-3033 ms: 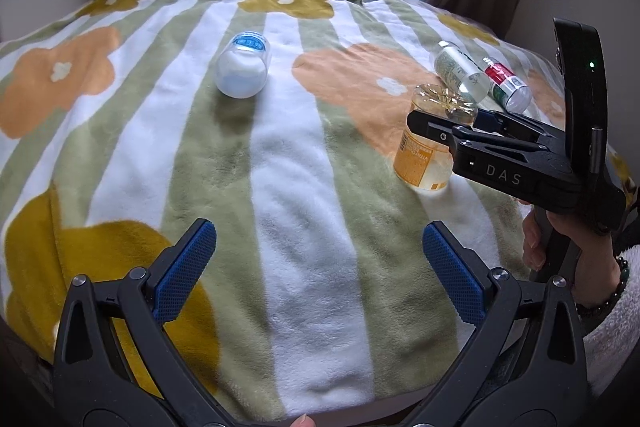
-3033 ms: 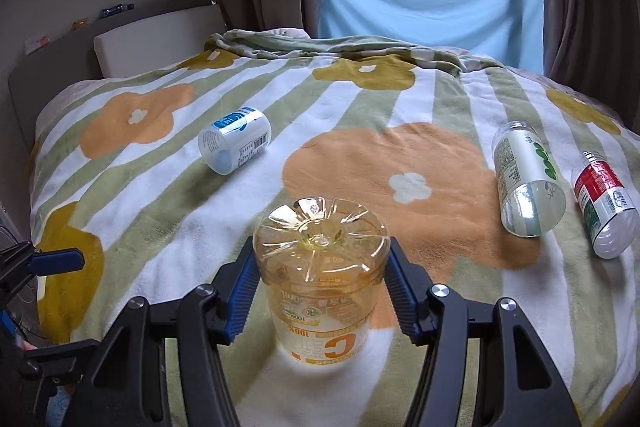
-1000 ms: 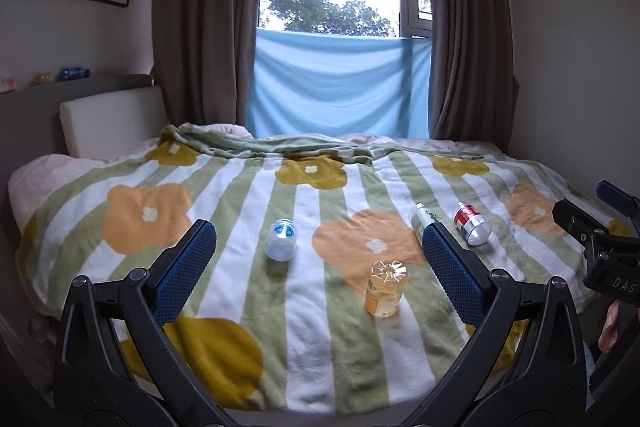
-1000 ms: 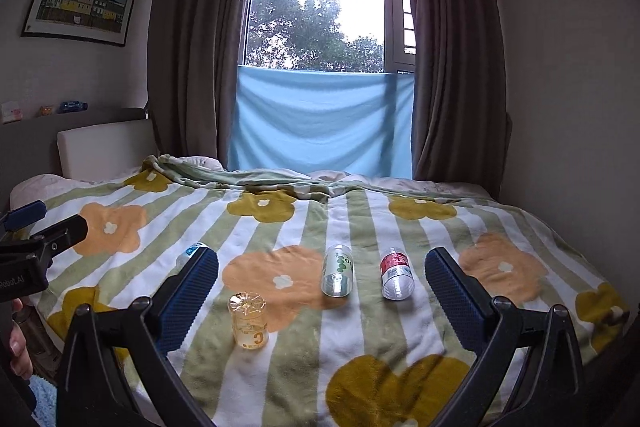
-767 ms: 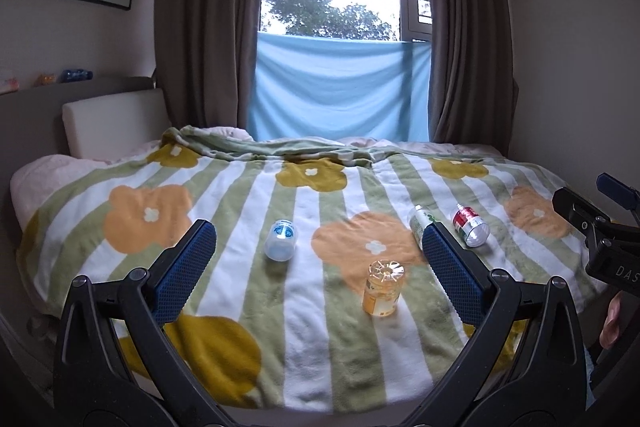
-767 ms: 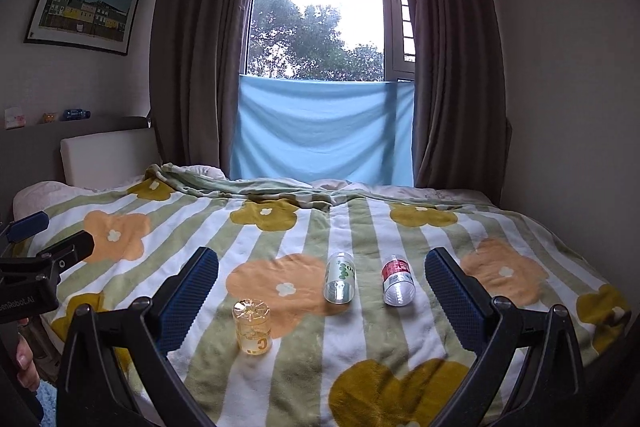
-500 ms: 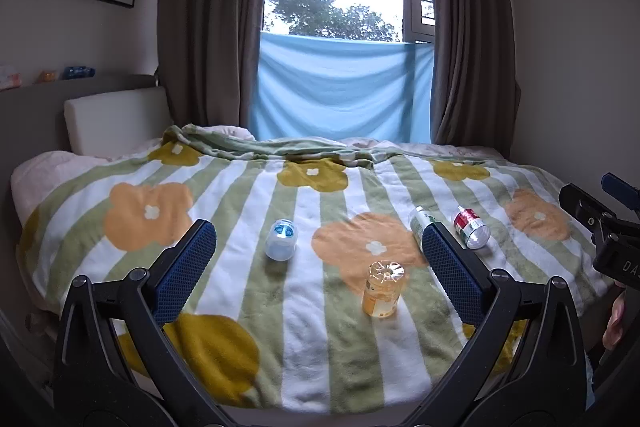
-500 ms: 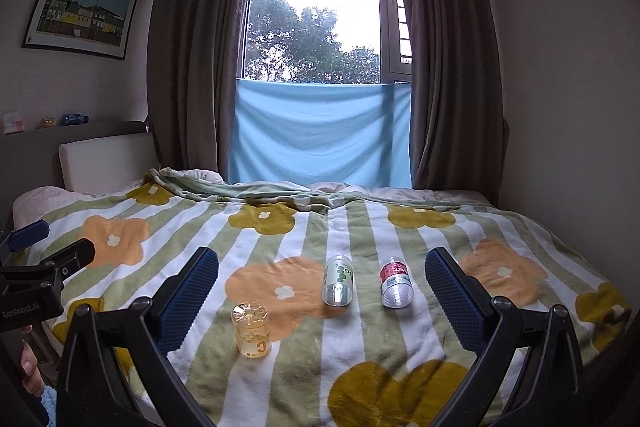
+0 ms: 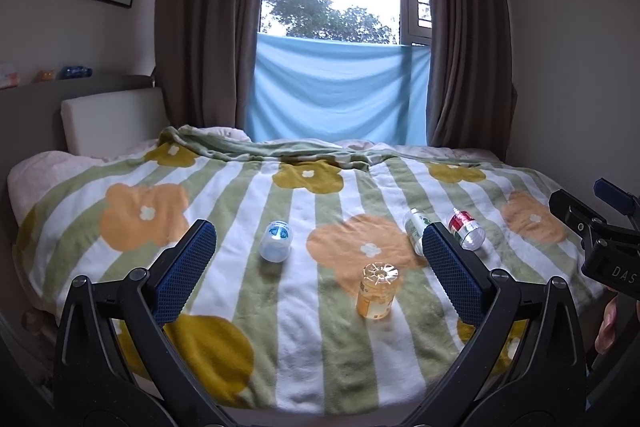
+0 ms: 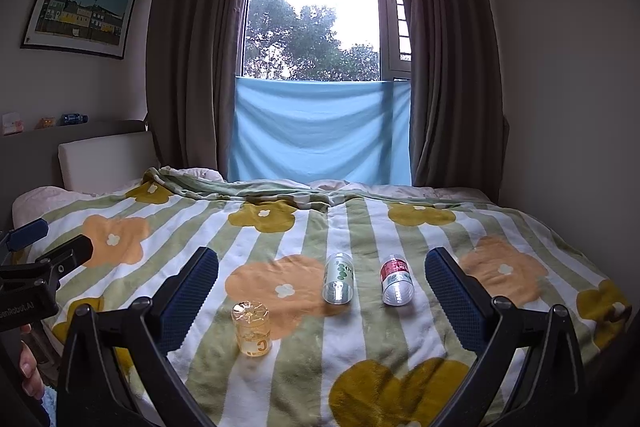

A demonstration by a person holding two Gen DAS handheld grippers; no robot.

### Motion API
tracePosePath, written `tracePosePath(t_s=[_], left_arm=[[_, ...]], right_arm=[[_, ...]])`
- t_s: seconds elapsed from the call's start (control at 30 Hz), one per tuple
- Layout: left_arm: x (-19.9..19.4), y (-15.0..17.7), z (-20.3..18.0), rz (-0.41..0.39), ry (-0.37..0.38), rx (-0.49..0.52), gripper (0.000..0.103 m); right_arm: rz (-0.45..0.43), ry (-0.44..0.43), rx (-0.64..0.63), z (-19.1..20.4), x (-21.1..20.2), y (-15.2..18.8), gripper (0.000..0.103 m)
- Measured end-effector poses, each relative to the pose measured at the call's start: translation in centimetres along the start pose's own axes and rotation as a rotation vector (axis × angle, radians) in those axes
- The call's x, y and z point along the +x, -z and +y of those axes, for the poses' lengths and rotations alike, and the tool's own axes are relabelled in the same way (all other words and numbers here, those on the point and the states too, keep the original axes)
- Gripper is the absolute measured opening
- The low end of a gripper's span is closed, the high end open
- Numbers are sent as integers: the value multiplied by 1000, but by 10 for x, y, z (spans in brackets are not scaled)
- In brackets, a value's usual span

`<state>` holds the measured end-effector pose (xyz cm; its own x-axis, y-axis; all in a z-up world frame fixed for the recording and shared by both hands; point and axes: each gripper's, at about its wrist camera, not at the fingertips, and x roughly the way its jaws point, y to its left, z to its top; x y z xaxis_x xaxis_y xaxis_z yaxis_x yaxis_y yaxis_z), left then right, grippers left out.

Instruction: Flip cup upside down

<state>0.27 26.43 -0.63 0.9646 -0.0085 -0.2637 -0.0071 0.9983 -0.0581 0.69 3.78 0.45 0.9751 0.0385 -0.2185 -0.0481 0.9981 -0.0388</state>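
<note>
A clear yellow-tinted plastic cup [image 9: 377, 291] stands upside down, base up, on the flowered blanket [image 9: 248, 291]; it also shows in the right wrist view [image 10: 252, 329]. My left gripper [image 9: 316, 273] is open and empty, held back from the bed, well short of the cup. My right gripper [image 10: 322, 301] is open and empty, also pulled back from the bed, with the cup ahead near its left finger [image 10: 191, 297]. The right gripper's body shows at the right edge of the left wrist view [image 9: 596, 231].
A white cup with a blue label [image 9: 276, 241] lies on its side left of centre. A green-labelled cup [image 10: 338, 279] and a red-labelled cup [image 10: 396, 280] lie on their sides to the right. Curtains and a window stand behind the bed.
Three seconds ago my right gripper was around the inverted cup. It has let go, and both grippers have drawn far back from the bed. The cup stays standing base up.
</note>
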Motion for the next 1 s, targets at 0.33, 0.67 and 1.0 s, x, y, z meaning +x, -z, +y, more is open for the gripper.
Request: tracePosePath(t_s=[0.33, 0.67, 1.0], left_arm=[[2, 0, -7, 4, 9, 7, 103], [1, 2, -7, -2, 7, 9, 103], [-3, 4, -11, -22, -11, 26, 103]], right_arm=[[1, 1, 1, 0, 2, 0, 103], [1, 4, 3, 0, 2, 2, 103], [1, 3, 4, -2, 2, 1, 103]])
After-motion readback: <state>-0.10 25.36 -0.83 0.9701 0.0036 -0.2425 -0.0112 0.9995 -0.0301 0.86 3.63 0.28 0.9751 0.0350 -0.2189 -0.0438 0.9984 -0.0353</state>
